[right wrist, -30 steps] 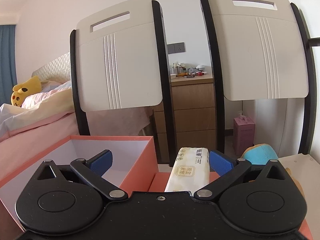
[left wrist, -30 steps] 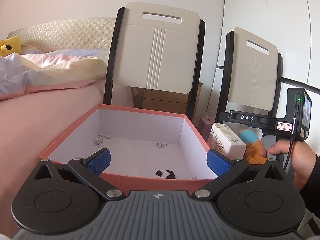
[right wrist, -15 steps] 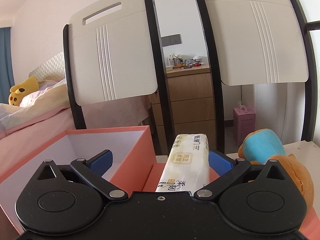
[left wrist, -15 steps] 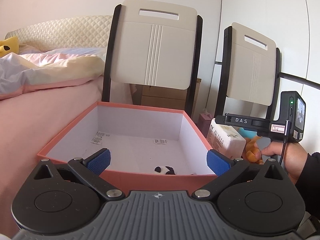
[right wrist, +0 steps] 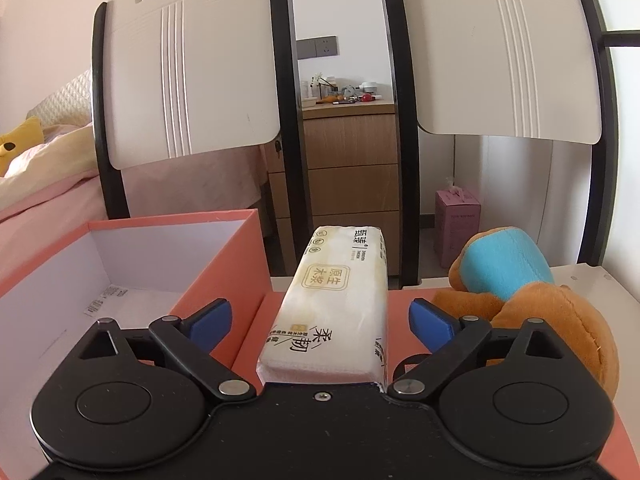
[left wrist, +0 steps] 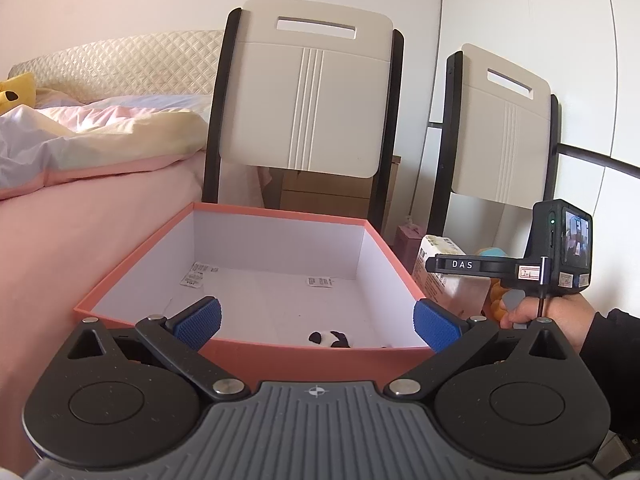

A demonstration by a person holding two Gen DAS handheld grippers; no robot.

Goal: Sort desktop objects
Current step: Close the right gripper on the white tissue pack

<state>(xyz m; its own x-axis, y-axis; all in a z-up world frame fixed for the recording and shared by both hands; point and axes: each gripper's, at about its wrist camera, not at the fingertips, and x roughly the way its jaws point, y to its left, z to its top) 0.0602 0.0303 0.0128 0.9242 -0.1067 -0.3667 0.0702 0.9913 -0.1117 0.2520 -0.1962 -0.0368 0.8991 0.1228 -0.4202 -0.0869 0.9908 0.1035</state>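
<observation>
Tissue pack, white plastic-wrapped and oblong (right wrist: 340,300), lies straight ahead between my right tongs (right wrist: 320,322), its long axis running along their reach, so both spread pads flank it without touching. My left tongs (left wrist: 318,322), also spread, hover over the salmon-pink cardboard box (left wrist: 304,356) beside it.

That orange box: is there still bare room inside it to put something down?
Yes. Most of the orange box's white floor is bare; only a small black-and-white toy lies by the near wall and stickers sit at the back. Beside it is crowded: the tissue pack lies between the open right gripper's fingers, the plush toy close by.
</observation>
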